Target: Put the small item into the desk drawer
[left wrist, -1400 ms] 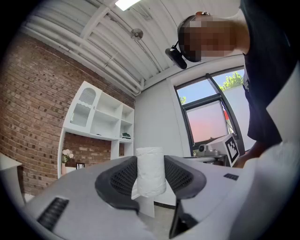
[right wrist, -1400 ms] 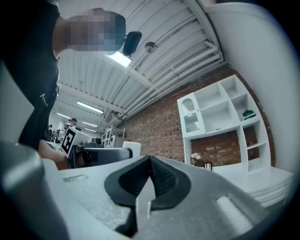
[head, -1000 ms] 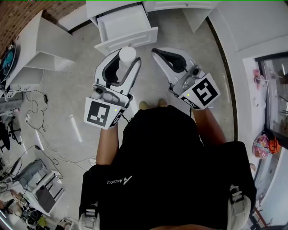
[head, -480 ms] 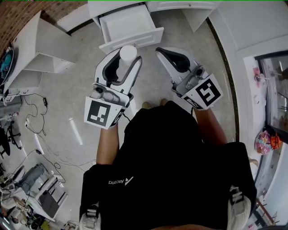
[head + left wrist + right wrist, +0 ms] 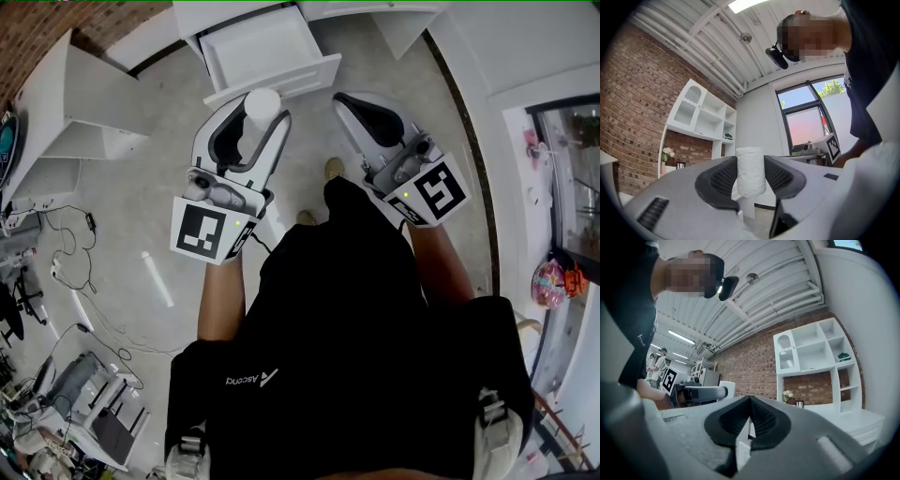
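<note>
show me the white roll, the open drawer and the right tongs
white roll [image 5: 750, 171], left gripper view, middle of its side
drawer [image 5: 274, 79], head view, on its front panel
right tongs [image 5: 750, 403], right gripper view, where the shut tips meet

Head view: above me, steeply down onto drawer [image 5: 277, 79]. Gripper views: close along my jaws, tilted upward; both share shelf unit [image 5: 815, 352], brick wall [image 5: 633, 108].

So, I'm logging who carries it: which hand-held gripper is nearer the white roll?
Left. The left hand-held gripper is shut on the white roll; the right hand-held gripper, shut and empty, is apart on the roll's right side.
</note>
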`<action>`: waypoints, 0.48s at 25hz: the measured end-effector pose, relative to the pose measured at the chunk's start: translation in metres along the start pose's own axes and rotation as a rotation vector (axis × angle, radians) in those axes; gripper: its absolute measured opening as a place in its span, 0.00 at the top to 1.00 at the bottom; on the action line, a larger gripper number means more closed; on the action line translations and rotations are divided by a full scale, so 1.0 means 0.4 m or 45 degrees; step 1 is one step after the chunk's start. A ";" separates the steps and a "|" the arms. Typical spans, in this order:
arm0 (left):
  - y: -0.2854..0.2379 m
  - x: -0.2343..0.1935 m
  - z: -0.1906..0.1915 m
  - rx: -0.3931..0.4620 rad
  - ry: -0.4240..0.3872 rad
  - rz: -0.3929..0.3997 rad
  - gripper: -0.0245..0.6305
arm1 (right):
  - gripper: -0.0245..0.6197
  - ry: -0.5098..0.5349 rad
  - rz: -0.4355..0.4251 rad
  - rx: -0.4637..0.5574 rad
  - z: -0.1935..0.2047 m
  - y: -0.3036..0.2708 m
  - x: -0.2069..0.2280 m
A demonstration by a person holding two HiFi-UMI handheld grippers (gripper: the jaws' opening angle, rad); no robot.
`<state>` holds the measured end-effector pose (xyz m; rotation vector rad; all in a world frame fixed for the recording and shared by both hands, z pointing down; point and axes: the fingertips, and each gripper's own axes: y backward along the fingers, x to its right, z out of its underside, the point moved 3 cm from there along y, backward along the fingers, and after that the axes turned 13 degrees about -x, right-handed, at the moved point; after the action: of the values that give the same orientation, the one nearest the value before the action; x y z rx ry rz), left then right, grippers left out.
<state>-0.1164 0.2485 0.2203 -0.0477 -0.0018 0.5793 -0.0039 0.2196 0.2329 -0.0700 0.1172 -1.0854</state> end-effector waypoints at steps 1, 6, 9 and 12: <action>-0.008 -0.007 0.001 -0.002 -0.001 0.002 0.70 | 0.96 -0.002 0.002 0.000 0.002 -0.007 0.010; -0.061 -0.048 0.008 -0.020 -0.009 -0.003 0.70 | 0.96 -0.006 0.009 0.009 0.011 -0.047 0.080; -0.104 -0.081 0.016 -0.037 -0.012 -0.009 0.70 | 0.96 0.017 0.011 0.003 0.018 -0.082 0.130; -0.153 -0.123 0.025 -0.060 -0.015 -0.013 0.70 | 0.96 0.044 0.008 -0.013 0.026 -0.121 0.183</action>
<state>-0.1244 0.1708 0.2339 -0.0904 -0.0270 0.5691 -0.0113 0.1322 0.2443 -0.0600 0.1541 -1.0797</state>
